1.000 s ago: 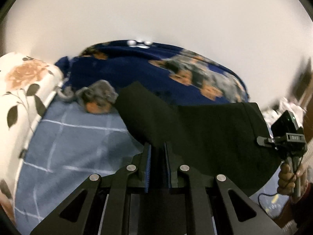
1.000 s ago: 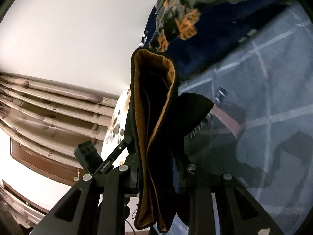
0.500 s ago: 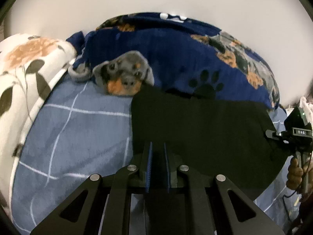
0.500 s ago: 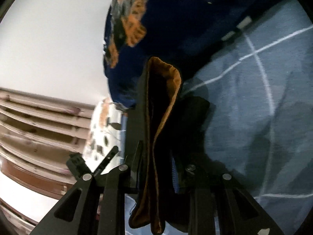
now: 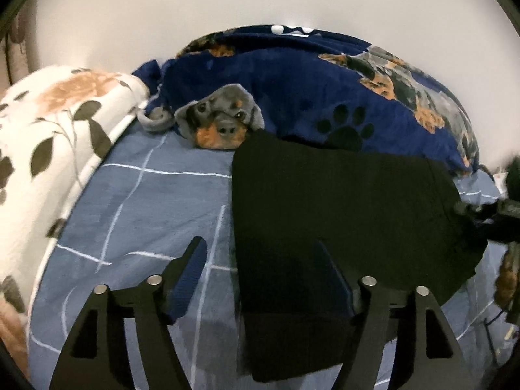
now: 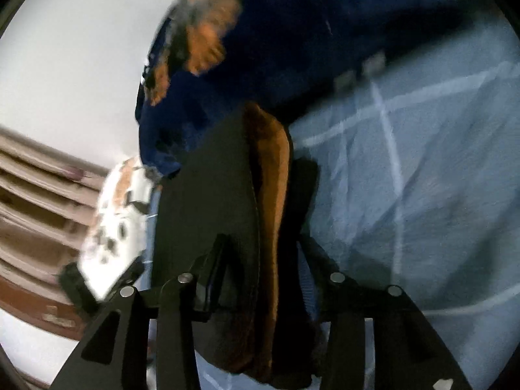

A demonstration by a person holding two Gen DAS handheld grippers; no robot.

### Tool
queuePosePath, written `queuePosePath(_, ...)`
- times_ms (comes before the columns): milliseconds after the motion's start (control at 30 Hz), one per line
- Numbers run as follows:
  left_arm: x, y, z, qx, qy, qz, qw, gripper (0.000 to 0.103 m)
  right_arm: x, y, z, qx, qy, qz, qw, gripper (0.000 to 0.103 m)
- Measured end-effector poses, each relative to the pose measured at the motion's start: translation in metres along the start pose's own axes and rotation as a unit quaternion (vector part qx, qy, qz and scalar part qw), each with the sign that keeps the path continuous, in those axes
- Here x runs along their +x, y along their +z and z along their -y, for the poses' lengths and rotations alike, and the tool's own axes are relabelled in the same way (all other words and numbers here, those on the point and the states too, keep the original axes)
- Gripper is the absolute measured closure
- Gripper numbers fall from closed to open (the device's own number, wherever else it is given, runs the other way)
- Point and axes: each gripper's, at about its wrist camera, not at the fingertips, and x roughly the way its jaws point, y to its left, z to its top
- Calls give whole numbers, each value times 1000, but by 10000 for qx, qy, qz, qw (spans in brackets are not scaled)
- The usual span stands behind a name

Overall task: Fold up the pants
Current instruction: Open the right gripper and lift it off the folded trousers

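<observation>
Lying flat, pants [image 5: 341, 214] (L gripper [image 5: 260, 260] agape)

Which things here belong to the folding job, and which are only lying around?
Belong to the job:
- black pants, folded on the bed sheet
- left gripper, open
- right gripper, open, with the pants between its fingers

Only lying around:
- dog-print blanket
- flowered quilt

A bed with a blue white-checked sheet [image 5: 152, 201] carries folded black pants [image 5: 341, 214], a navy dog-print fleece blanket [image 5: 302, 97] and a white floral quilt [image 5: 48, 149].
</observation>
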Motion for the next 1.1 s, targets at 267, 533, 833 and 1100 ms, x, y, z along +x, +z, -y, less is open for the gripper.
queuePosePath(267,-23,-10,14,12,329,313,9990,21,-47,-52,-68,-1095,-647,644,9898,46)
queuePosePath(533,-51,-17,26,13,580,619,9964,16,-46,-99,-84,-1096,-781,480,9897,41)
queuePosePath(833,-89,-21,35,34,695,906,9935,3,-66,-115,-101,-1233,-956,714,9852,29)
queuePosePath(1100,-101,-31,39,4,643,958,9933,3,-77,-125,-105,-1145,-1081,834,9840,22)
